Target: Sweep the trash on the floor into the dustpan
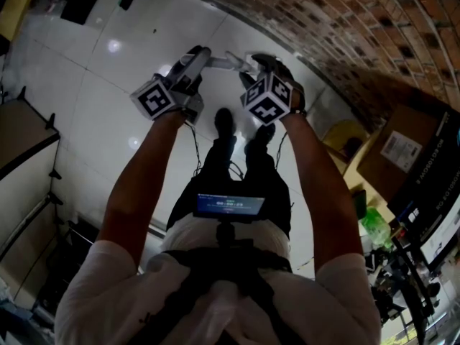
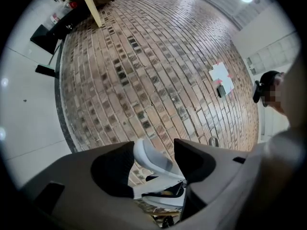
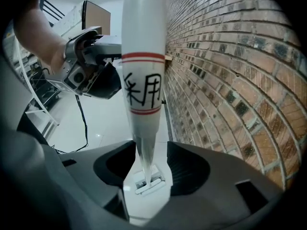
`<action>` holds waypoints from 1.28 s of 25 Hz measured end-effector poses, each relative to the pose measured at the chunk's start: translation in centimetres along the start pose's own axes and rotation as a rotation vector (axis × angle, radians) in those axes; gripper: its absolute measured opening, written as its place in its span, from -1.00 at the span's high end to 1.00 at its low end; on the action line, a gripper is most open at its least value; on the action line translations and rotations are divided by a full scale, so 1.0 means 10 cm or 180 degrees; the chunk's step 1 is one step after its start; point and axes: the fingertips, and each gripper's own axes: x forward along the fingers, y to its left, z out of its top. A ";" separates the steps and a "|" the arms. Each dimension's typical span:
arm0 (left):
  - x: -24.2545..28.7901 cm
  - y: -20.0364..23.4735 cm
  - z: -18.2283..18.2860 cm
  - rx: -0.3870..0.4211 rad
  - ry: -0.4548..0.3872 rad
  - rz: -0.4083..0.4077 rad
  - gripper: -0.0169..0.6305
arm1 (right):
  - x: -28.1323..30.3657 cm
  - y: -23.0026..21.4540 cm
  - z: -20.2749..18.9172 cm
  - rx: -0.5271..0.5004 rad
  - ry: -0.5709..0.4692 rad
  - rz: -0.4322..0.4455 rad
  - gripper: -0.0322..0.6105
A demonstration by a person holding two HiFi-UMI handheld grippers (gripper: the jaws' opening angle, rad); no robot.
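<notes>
The white pole (image 3: 143, 56), marked with red bands and black handwriting, stands upright on the white tile floor (image 3: 108, 123), just beside the brick wall (image 3: 230, 71). Its foot is a white base with comb teeth (image 3: 146, 182); whether it is a broom or a dustpan cannot be determined. No trash is visible.

The right gripper (image 3: 151, 163) has its jaws spread, with the pole between them and a gap on the wall side. The left gripper (image 2: 153, 150) has its jaws spread wide around the pole's curved top grip (image 2: 152, 158); pad contact is unconfirmed.

Hazard: with neither gripper clamped, the pole is probably unsupported. It may tip along the wall, or the base may slide on the glossy tile.
</notes>
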 end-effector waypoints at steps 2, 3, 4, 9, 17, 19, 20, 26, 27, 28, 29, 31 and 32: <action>-0.02 0.02 0.02 0.0039 -0.0021 0.0040 0.16 | -0.01 0.00 -0.02 0.0016 -0.0008 0.0006 0.22; -0.03 0.03 0.03 0.0058 -0.0028 0.0057 0.16 | -0.01 0.00 -0.03 0.0023 -0.0013 0.0010 0.21; -0.03 0.04 0.03 0.0091 -0.0030 0.0074 0.16 | -0.02 -0.01 -0.04 0.0032 -0.0017 0.0007 0.19; -0.13 0.06 0.14 0.0476 0.0000 0.0261 0.16 | -0.08 -0.02 -0.07 0.0084 -0.0015 -0.0049 0.12; -0.28 -0.06 0.39 0.0805 -0.0148 0.0238 0.16 | -0.27 -0.05 -0.16 0.0242 -0.0036 -0.0190 0.12; -0.31 -0.11 0.42 0.0846 -0.0152 0.0272 0.16 | -0.36 -0.06 -0.20 0.0310 -0.0058 -0.0247 0.12; -0.32 -0.15 0.43 0.0846 -0.0148 0.0226 0.16 | -0.41 -0.08 -0.21 0.0357 -0.0083 -0.0279 0.12; -0.42 -0.40 0.50 0.1046 -0.0036 0.0201 0.16 | -0.76 -0.14 -0.26 0.0787 -0.0270 -0.0457 0.12; -0.44 -0.42 0.52 0.1095 -0.0031 0.0245 0.16 | -0.80 -0.14 -0.27 0.0843 -0.0289 -0.0479 0.12; -0.46 -0.43 0.53 0.1109 -0.0036 0.0259 0.16 | -0.84 -0.15 -0.28 0.0894 -0.0309 -0.0503 0.12; -0.47 -0.43 0.54 0.1083 -0.0049 0.0239 0.16 | -0.88 -0.17 -0.29 0.0946 -0.0331 -0.0532 0.12; -0.48 -0.44 0.54 0.1043 -0.0058 0.0197 0.18 | -0.96 -0.21 -0.28 0.1064 -0.0393 -0.0596 0.13; -0.49 -0.46 0.54 0.1098 -0.0047 0.0218 0.18 | -1.01 -0.23 -0.28 0.1133 -0.0434 -0.0630 0.13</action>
